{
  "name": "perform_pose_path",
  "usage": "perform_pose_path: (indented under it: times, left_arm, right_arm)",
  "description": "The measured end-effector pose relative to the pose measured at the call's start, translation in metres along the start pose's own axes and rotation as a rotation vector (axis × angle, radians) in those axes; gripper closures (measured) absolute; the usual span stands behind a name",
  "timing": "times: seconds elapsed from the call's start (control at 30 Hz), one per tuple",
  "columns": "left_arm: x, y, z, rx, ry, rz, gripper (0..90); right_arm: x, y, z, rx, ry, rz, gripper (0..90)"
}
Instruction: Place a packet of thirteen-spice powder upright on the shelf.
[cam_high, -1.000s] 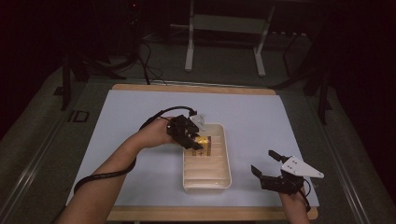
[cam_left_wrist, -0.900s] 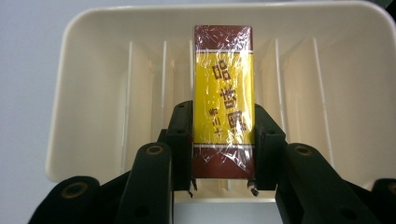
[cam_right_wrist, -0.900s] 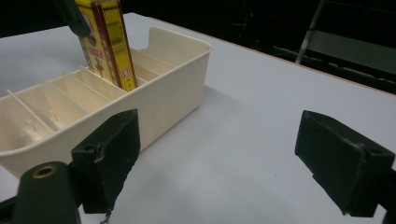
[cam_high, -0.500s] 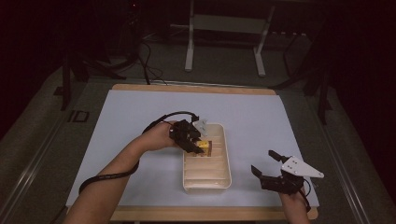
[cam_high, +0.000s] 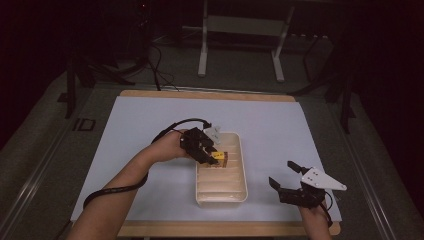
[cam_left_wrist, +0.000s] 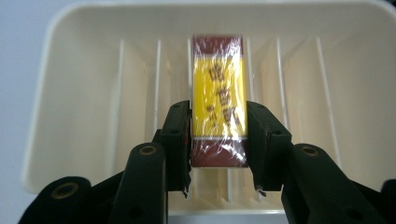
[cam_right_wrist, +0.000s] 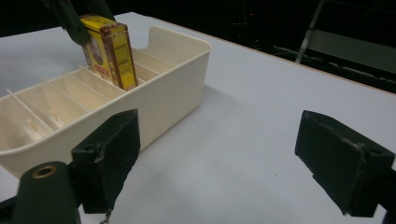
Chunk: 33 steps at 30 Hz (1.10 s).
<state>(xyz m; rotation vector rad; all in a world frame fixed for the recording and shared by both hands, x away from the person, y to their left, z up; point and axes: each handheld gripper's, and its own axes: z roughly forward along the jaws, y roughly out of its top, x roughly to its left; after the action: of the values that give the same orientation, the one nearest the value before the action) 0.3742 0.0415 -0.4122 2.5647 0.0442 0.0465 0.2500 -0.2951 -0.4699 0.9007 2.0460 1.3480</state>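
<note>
A yellow and maroon wrapped box (cam_left_wrist: 218, 79) stands on edge in a slot of the cream divided tray (cam_high: 244, 170), toward its far end. My left gripper (cam_high: 212, 156) reaches over the tray's left rim. Its jaws have just been opening a little, with the box still between them and both pads against its sides (cam_left_wrist: 218, 121). In the right gripper view the box (cam_right_wrist: 108, 49) leans slightly in the tray (cam_right_wrist: 177, 51), with a left fingertip (cam_right_wrist: 70, 21) on it. My right gripper (cam_high: 281, 172) rests on the table right of the tray, open and with nothing between its pads (cam_right_wrist: 243, 140).
A white sheet (cam_high: 280, 125) covers the wooden tabletop. The tray's other slots (cam_left_wrist: 140, 93) hold nothing. A cable (cam_high: 172, 127) loops from the left gripper across the sheet. A metal stand (cam_high: 240, 30) is on the floor beyond the table.
</note>
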Motion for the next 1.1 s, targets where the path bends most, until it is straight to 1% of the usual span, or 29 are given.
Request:
perform_pose_path:
  times: [0.03,0.17,0.2,0.27,0.3,0.37,0.4,0.43,0.5,0.57,0.67,0.7,0.73,0.77,0.83,0.87,0.9,0.93,0.97,1.0,1.03,1.1]
  left_arm:
    - [-0.001,0.001,-0.002,0.001,0.01,0.002,63.4]
    - [-0.003,0.003,-0.011,-0.01,0.012,0.0,63.5]
    - [-0.004,0.003,-0.013,-0.018,0.018,0.002,63.5]
    - [-0.005,0.003,-0.018,-0.028,0.017,0.0,63.8]
    - [-0.006,0.003,-0.02,-0.032,0.03,0.001,63.8]
    - [-0.006,0.003,-0.025,-0.052,0.025,-0.013,63.7]
    - [-0.006,0.003,-0.028,-0.057,0.036,-0.018,63.7]
    - [-0.006,0.002,-0.031,-0.064,0.033,-0.021,63.7]
    - [-0.008,0.002,-0.036,-0.069,0.048,-0.02,63.8]
    - [-0.009,0.001,-0.04,-0.068,0.052,-0.021,63.7]
    - [-0.011,-0.002,-0.045,-0.078,0.065,-0.033,63.5]
    - [-0.012,-0.002,-0.046,-0.08,0.089,-0.038,59.3]
    - [-0.012,-0.004,-0.048,-0.083,0.109,-0.05,51.4]
    - [-0.012,-0.005,-0.049,-0.089,0.111,-0.063,44.6]
    - [-0.013,-0.007,-0.052,-0.104,0.131,-0.071,42.2]
    - [-0.013,-0.008,-0.053,-0.11,0.142,-0.08,37.1]
    - [-0.013,-0.01,-0.055,-0.113,0.149,-0.081,33.4]
    - [-0.013,-0.011,-0.057,-0.122,0.142,-0.095,31.5]
    - [-0.012,-0.013,-0.058,-0.129,0.134,-0.11,27.3]
    - [-0.011,-0.015,-0.06,-0.138,0.107,-0.11,21.0]
    - [-0.01,-0.017,-0.061,-0.146,0.107,-0.124,13.3]
    - [-0.009,-0.023,-0.064,-0.168,0.11,-0.151,11.0]
  right_arm:
    - [0.0,0.0,0.0,0.0,0.0,0.001,14.2]
    - [0.0,0.0,0.0,0.0,0.0,0.002,14.2]
    - [0.0,0.0,0.0,0.001,0.0,0.001,14.2]
    - [0.0,0.0,0.0,-0.001,0.0,0.0,14.2]
    - [0.0,0.0,0.0,-0.001,0.001,0.0,14.2]
    - [0.0,0.0,0.0,-0.001,0.001,0.0,14.2]
    - [0.0,0.0,0.0,-0.001,0.001,0.0,14.2]
    - [0.0,0.0,0.0,-0.001,0.001,0.001,14.2]
    - [0.0,0.0,0.0,-0.001,0.001,0.001,14.2]
    - [0.0,0.0,0.001,0.0,0.001,0.001,14.2]
    - [0.0,0.0,0.001,0.003,0.004,0.008,14.2]
    - [-0.001,0.0,0.001,0.003,0.004,0.008,14.2]
    - [-0.001,0.0,0.001,0.004,0.004,0.008,14.2]
    - [-0.001,-0.001,0.001,0.004,0.003,0.009,14.2]
    - [-0.001,-0.001,0.001,0.004,0.003,0.009,14.2]
    - [-0.001,-0.001,0.001,0.004,0.003,0.008,14.2]
    - [-0.001,-0.001,0.001,0.004,0.003,0.009,14.2]
    - [-0.001,-0.001,0.001,0.005,0.003,0.009,14.2]
    - [-0.001,-0.001,0.001,0.005,0.002,0.008,14.2]
    - [-0.001,-0.001,0.001,0.005,0.002,0.008,14.2]
    - [-0.001,-0.001,0.001,0.005,0.002,0.008,14.2]
    - [0.0,0.0,0.001,0.005,0.001,0.009,14.2]
